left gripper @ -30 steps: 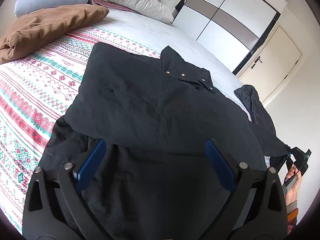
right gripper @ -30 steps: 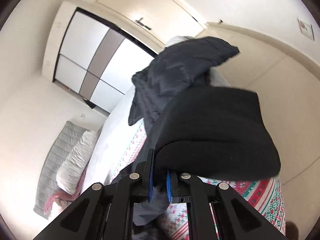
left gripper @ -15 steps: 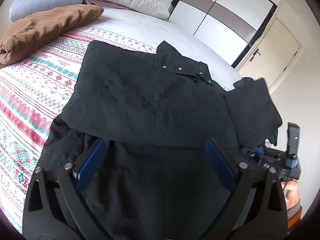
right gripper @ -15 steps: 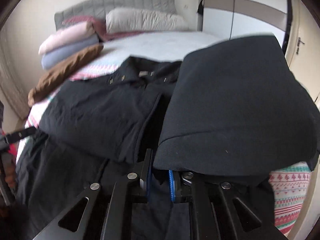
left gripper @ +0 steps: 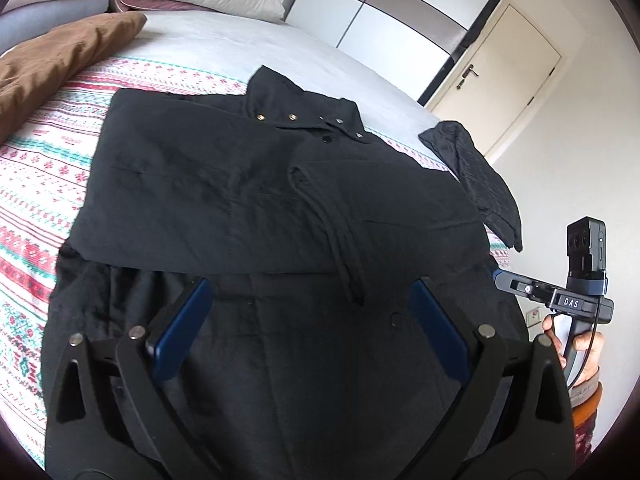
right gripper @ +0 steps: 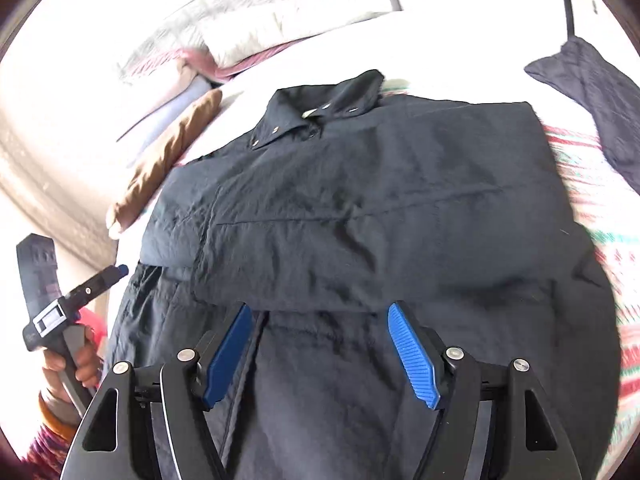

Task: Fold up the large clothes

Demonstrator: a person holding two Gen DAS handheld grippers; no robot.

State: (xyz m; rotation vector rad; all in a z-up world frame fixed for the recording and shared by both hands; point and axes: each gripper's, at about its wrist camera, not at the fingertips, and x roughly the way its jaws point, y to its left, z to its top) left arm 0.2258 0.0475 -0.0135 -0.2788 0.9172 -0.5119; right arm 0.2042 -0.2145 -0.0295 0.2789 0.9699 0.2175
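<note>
Crinkled black shirt lies folded, snap-studded collar up; both ribbed blue tongs released, right widening.

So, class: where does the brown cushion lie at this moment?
The brown cushion lies on the bed at the upper left of the left wrist view, beyond the black coat and beside the stacked pillows.

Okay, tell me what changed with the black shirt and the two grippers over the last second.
The right gripper swung the right sleeve in across the black shirt, laid it flat and let go; its jaws are opening with nothing between them. The left gripper stayed open above the lower part of the shirt. The collar, the brown pillow and the dark garment at the bed's edge kept their places.
</note>
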